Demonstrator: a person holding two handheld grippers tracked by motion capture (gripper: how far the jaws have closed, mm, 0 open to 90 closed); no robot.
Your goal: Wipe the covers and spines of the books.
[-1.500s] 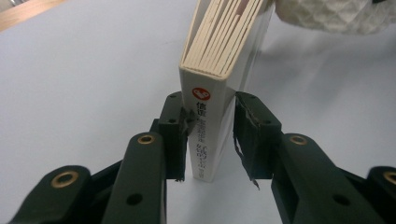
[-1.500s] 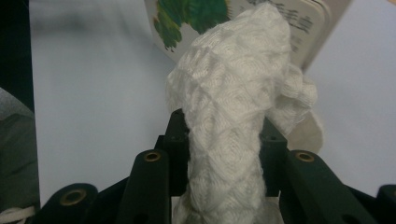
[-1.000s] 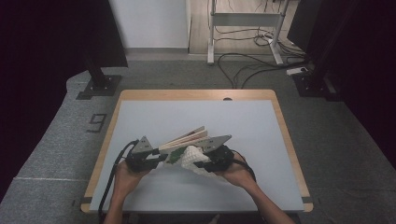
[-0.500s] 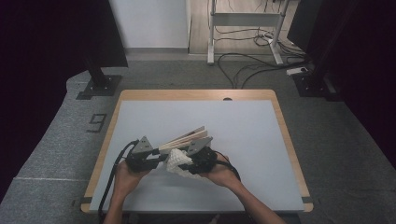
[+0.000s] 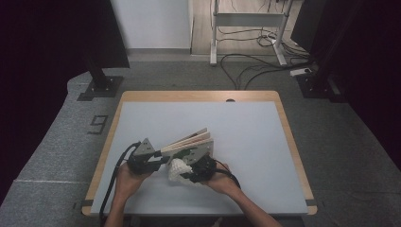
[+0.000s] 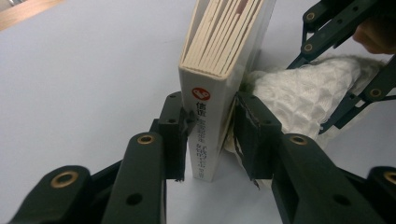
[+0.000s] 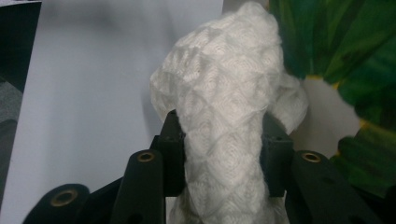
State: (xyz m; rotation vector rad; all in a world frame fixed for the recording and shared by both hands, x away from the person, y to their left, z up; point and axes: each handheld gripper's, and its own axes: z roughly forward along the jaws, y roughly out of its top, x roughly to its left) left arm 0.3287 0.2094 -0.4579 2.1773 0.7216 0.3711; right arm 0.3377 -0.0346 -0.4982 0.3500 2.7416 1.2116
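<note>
High view puts the board book (image 5: 189, 140) near the table's (image 5: 265, 142) front edge, tilted; the left gripper (image 6: 210, 135) clamps its stiff white spine; the right gripper (image 7: 222, 154), jaws just easing apart, seemingly still pinches a quilted white cloth (image 7: 224, 107) bunched just beside the glossy cover.

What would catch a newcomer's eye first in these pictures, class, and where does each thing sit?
The eye lands on the book near the table's front edge, stood on the table, pages fanned, its spine clamped by the left gripper. Right beside it is a bunched white cloth, pinched in the right gripper and pressed against the book's green-patterned cover.
</note>
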